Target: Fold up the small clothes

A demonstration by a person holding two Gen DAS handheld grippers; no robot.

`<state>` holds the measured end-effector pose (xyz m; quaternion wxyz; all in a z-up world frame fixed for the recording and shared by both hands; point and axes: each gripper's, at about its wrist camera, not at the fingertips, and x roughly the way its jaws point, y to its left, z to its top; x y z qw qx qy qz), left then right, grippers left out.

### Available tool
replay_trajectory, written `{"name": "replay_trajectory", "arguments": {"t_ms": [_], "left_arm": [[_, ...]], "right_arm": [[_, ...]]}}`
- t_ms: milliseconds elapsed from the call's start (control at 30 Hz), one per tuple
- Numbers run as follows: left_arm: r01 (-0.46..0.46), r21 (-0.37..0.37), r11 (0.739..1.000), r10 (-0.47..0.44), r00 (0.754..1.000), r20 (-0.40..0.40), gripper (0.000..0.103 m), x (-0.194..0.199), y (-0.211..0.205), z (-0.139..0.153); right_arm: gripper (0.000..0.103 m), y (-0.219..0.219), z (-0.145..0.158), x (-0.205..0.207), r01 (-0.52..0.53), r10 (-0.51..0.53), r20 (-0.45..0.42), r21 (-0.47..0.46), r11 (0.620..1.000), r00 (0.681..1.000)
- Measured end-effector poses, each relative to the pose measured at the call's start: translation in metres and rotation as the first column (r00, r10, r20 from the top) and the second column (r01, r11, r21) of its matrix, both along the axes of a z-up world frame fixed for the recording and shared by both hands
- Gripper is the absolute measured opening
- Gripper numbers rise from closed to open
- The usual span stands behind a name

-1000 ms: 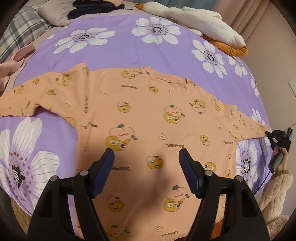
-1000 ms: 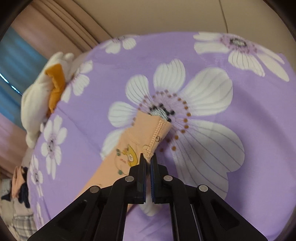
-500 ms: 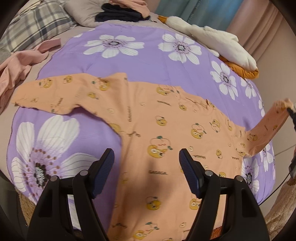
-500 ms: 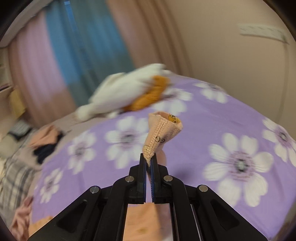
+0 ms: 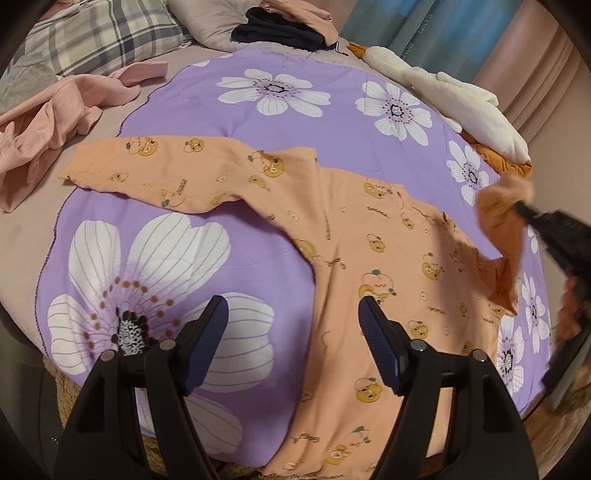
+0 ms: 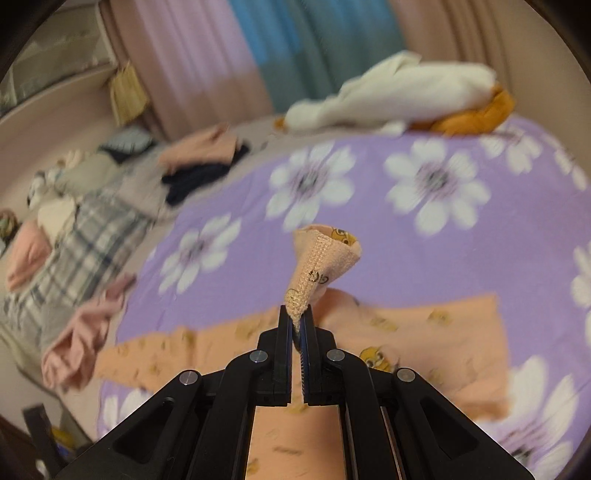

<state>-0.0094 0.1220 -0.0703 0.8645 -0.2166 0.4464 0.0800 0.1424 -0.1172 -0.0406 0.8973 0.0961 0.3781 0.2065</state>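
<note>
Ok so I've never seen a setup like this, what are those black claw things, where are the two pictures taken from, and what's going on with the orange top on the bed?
No robot here: a person holds a two-finger clamp in each hand, each with a camera looking along its fingers.

The left clamp's view shows the left gripper open, holding nothing, over a purple flowered sheet. An orange long-sleeved top lies spread on it. At the right edge the other clamp lifts one sleeve.

The right clamp's view shows the right gripper shut on that sleeve's cuff, raised above the top.

Around the sheet lie pink clothes, dark clothes and a white plush toy.
</note>
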Motion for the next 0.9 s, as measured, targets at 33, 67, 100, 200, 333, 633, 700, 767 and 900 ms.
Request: {"name": "replay_trajectory", "arguments": {"t_ms": [33, 67, 100, 200, 333, 633, 700, 767, 900], "left_arm": [[-0.001, 0.002, 1.0, 0.001, 1.0, -0.003, 0.073, 0.0, 0.001, -0.001], [-0.002, 0.004, 1.0, 0.002, 1.0, -0.005, 0.073, -0.002, 0.001, -0.002], [-0.004, 0.003, 1.0, 0.004, 1.0, -0.006, 0.073, -0.002, 0.002, -0.003], [-0.002, -0.006, 1.0, 0.002, 1.0, -0.009, 0.073, -0.005, 0.003, -0.005], [-0.002, 0.001, 1.0, 0.002, 1.0, -0.018, 0.073, -0.005, 0.002, -0.008], [0.038, -0.014, 0.999, -0.038, 0.999, -0.014, 0.074, 0.004, -0.008, -0.006], [0.057, -0.043, 0.997, -0.057, 0.998, -0.004, 0.078, 0.01, -0.011, -0.004], [0.098, -0.084, 0.992, -0.097, 0.995, 0.016, 0.081, 0.021, -0.017, -0.002], [0.165, -0.111, 0.98, -0.164, 0.986, 0.011, 0.081, 0.055, -0.035, -0.008]], "right_arm": [[0.004, 0.012, -0.01, -0.002, -0.021, 0.021, -0.026, -0.012, 1.0, 0.999], [0.004, 0.022, -0.014, -0.005, -0.034, 0.034, -0.045, -0.018, 0.999, 0.998], [0.004, 0.036, -0.024, -0.005, -0.059, 0.057, -0.078, -0.025, 0.998, 0.995], [0.004, 0.061, -0.054, -0.007, -0.119, 0.107, -0.168, -0.063, 0.991, 0.98], [0.004, 0.08, -0.079, -0.01, -0.162, 0.134, -0.232, -0.109, 0.981, 0.964], [0.057, 0.058, -0.068, -0.013, -0.178, 0.165, -0.26, -0.027, 0.984, 0.951], [0.063, 0.039, -0.052, -0.019, -0.147, 0.143, -0.213, -0.003, 0.989, 0.966], [0.063, 0.014, -0.037, -0.024, -0.103, 0.105, -0.184, 0.021, 0.994, 0.977], [0.063, -0.046, -0.024, -0.035, 0.057, -0.052, -0.15, 0.026, 0.998, 0.987]]}}
